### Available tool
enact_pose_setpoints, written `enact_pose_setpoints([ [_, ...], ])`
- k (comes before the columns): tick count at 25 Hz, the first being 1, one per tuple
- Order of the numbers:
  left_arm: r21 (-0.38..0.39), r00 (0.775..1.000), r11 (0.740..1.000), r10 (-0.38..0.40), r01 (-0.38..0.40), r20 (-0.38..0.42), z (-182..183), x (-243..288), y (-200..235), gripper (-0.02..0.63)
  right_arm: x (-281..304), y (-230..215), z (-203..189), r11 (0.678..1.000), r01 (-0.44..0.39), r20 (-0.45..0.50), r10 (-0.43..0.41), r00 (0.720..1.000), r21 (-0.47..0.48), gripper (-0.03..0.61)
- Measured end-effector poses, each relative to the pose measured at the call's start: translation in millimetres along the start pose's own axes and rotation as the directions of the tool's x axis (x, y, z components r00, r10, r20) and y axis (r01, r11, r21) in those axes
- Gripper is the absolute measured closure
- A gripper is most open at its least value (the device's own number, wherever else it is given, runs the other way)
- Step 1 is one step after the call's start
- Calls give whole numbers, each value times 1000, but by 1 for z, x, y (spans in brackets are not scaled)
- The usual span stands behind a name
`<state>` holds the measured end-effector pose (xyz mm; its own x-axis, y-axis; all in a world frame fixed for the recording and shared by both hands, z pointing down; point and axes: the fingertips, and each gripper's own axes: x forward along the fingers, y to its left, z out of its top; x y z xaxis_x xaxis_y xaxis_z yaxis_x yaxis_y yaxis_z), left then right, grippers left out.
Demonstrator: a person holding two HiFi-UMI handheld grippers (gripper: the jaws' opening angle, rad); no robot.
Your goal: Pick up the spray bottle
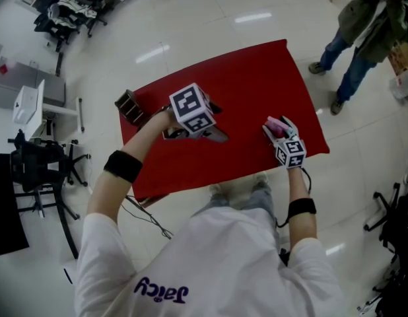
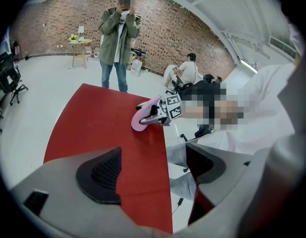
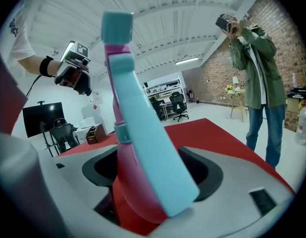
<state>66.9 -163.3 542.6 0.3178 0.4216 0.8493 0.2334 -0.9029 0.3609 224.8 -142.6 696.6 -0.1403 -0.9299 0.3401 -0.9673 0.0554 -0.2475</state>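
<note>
The spray bottle [image 3: 138, 133] is pink with a light blue trigger and nozzle, and it stands between my right gripper's jaws with its head up. My right gripper [image 1: 278, 132] is shut on the spray bottle [image 1: 275, 125] over the red table's [image 1: 243, 84] near right part. In the left gripper view the bottle [image 2: 143, 117] sticks out leftward from the right gripper [image 2: 160, 114] above the cloth. My left gripper [image 1: 203, 133] hovers over the middle of the table. It is open [image 2: 153, 170], with only red cloth between the pads.
A brown wooden box [image 1: 130, 106] sits at the table's left corner. A person in a green jacket [image 1: 362, 25] stands on the floor beyond the far right corner. Office chairs and stands [image 1: 39, 164] crowd the left side of the room.
</note>
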Motion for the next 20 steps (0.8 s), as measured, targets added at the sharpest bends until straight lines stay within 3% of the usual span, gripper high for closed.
enact_pose_setpoints([
  [13, -14, 997, 999, 49, -48, 65, -1, -16, 1, 202, 6, 36, 83, 995, -79, 57, 82, 995, -63, 218],
  [20, -43, 979, 992, 128, -123, 158, -9, -40, 3, 202, 12, 59, 123, 988, -130, 69, 136, 988, -87, 218],
])
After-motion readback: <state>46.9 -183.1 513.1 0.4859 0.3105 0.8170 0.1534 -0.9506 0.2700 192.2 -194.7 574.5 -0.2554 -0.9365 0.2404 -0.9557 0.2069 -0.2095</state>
